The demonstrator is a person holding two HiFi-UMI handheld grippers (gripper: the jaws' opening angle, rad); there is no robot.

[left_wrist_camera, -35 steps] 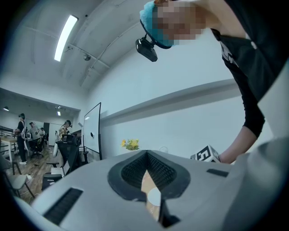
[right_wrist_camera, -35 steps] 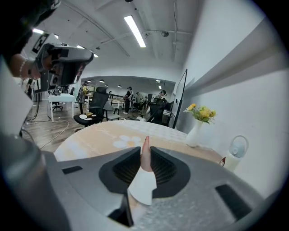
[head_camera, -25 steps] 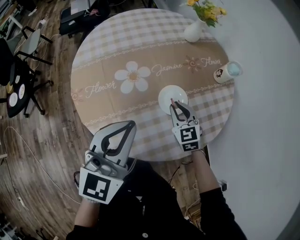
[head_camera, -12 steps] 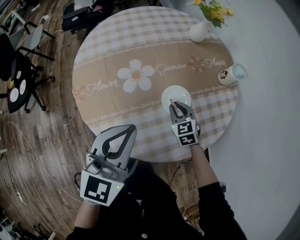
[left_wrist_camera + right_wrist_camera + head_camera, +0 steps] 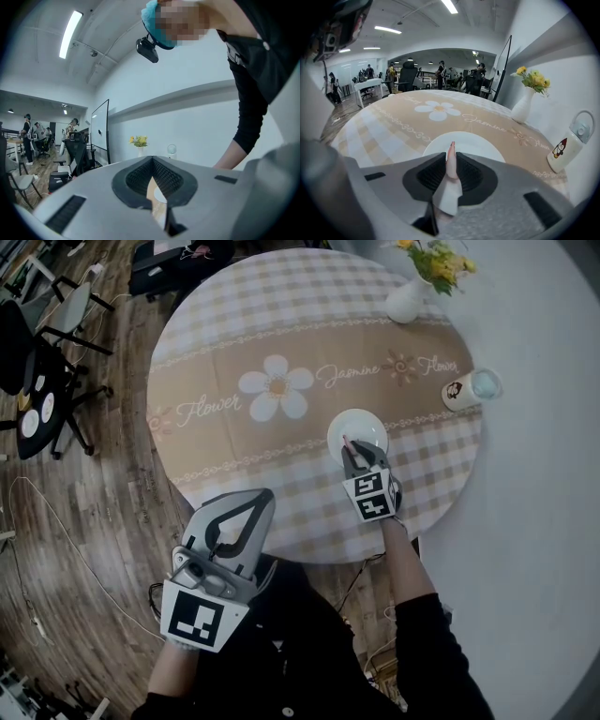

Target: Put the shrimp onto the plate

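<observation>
Pink and slender, the small toy shrimp (image 5: pixel 451 161) stands upright, pinched between the closed jaws of the right hand-held gripper (image 5: pixel 450 158), with its pointed tip poking out past the jaw ends. A whitish flap shows lower down between the same jaws; what it is cannot be told. In the head view the right hand-held gripper (image 5: pixel 349 448) points away from the person, and the shrimp (image 5: pixel 345 441) lies over the near rim of the small round white plate (image 5: pixel 366 426). Whether the shrimp touches the plate cannot be told. In the right gripper view the plate (image 5: pixel 473 143) sits just beyond the jaws, bare.

The plate rests on the round bench (image 5: pixel 234 352), which is covered with a beige and white checked cloth printed with a large white flower and cursive lettering. At the far edge of the bench stands a white ceramic vase (image 5: pixel 408 301) with yellow flowers (image 5: pixel 436 259). A white bottle with a cartoon figure on its side (image 5: pixel 466 390) lies near the bench's right edge, well apart from the plate.

The left hand-held gripper (image 5: pixel 262 491) hangs off the bench, near the person's body and above the dark wooden floor (image 5: pixel 94 502). Its jaws are pressed together at the tips with nothing between them, as the left gripper view shows (image 5: pixel 152 159)
</observation>
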